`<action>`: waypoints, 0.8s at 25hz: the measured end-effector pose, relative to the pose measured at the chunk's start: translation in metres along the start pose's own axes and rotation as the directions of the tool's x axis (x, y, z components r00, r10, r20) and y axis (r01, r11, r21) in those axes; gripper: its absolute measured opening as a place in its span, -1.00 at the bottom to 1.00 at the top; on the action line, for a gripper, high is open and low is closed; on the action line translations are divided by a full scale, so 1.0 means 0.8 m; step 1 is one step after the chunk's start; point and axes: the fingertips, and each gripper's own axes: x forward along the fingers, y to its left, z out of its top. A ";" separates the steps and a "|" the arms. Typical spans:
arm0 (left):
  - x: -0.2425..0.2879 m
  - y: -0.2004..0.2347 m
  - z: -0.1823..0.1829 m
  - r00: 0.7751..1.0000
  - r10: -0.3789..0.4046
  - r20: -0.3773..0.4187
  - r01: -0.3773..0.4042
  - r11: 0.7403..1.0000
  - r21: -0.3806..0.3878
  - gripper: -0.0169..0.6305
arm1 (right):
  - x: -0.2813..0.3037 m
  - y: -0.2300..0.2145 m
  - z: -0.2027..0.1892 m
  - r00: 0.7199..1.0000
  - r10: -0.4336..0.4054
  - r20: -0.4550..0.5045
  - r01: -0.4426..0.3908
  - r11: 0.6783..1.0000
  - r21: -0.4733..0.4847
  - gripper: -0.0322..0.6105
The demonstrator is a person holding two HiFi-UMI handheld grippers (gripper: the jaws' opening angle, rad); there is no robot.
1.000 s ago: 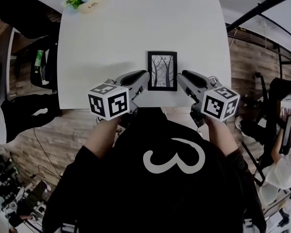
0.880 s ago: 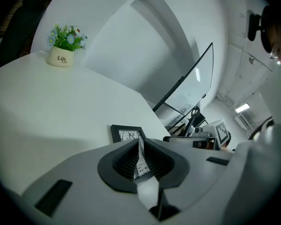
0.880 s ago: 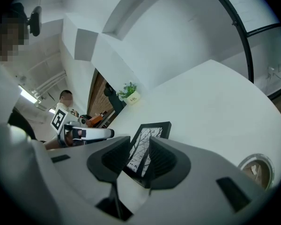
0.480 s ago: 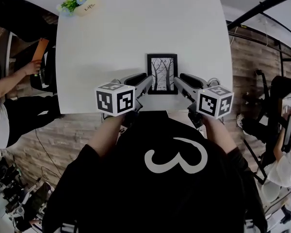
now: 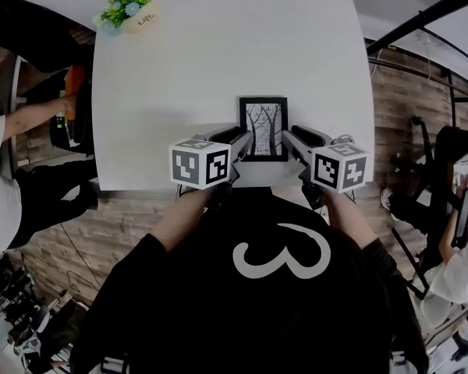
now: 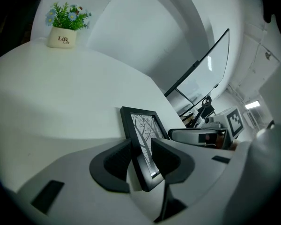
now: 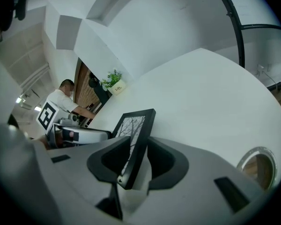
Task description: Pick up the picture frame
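A: Black picture frame sat on the white table, close to its near edge, right in front of the person. It looked propped back rather than flat (could not be sure from above).
B: Grippers?
A: On the left gripper the jaws were opening, with the frame's left rail between them and the pads not pressing. The right gripper straddled the right rail, jaws apart, with a gap showing on the picture side. Neither had hold of it.
B: So the step was seating both before the squeeze.
A: That was my read. Doing it well meant getting each rail deep between the pads, not just nipping a lower corner. The right one sat low, near the corner. Matching heights on both sides would have kept the frame from twisting on the lift.
B: Closing order?
A: Both together, I judged. One side first would likely have shoved the frame sideways or tipped it. A light squeeze too, since one pad per side faced the picture.
B: Risks?
A: Thin rail, probably slick, so it could have slipped out. Best to lift straight up with both hands level. The flower pot was well apart at the far corner, no obstacle.
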 end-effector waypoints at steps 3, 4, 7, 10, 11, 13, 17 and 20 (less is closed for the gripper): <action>0.003 0.002 0.002 1.000 0.025 -0.008 -0.025 1.000 0.016 -0.56 | 0.003 0.000 -0.001 1.000 -0.016 -0.010 0.016 1.000 -0.009 -0.52; 0.004 0.003 0.000 0.999 0.033 -0.014 -0.033 0.999 0.016 -0.56 | 0.004 0.001 -0.002 1.000 -0.018 -0.015 0.018 1.000 -0.012 -0.52; 0.007 0.007 -0.005 0.998 0.050 -0.031 -0.050 0.999 0.012 -0.56 | 0.006 0.001 -0.007 0.998 -0.031 -0.046 0.030 0.999 -0.019 -0.52; 0.008 0.008 -0.005 0.997 0.063 -0.034 -0.062 0.998 0.016 -0.56 | 0.009 0.001 -0.013 0.995 -0.054 -0.083 0.051 0.998 -0.040 -0.52; 0.008 0.009 -0.005 0.997 0.067 -0.034 -0.066 0.998 0.021 -0.56 | 0.011 0.001 -0.015 0.994 -0.062 -0.090 0.058 0.997 -0.047 -0.52; 0.007 0.010 -0.005 0.996 0.074 -0.038 -0.073 0.997 0.030 -0.56 | 0.012 0.002 -0.016 0.992 -0.080 -0.099 0.074 0.995 -0.059 -0.54; 0.007 0.010 -0.005 0.996 0.080 -0.039 -0.078 0.996 0.042 -0.57 | 0.013 0.003 -0.017 0.989 -0.099 -0.107 0.091 0.993 -0.076 -0.55; 0.006 0.013 -0.006 0.994 0.100 -0.048 -0.097 0.993 0.063 -0.62 | 0.013 0.002 -0.017 0.988 -0.103 -0.115 0.094 0.993 -0.076 -0.56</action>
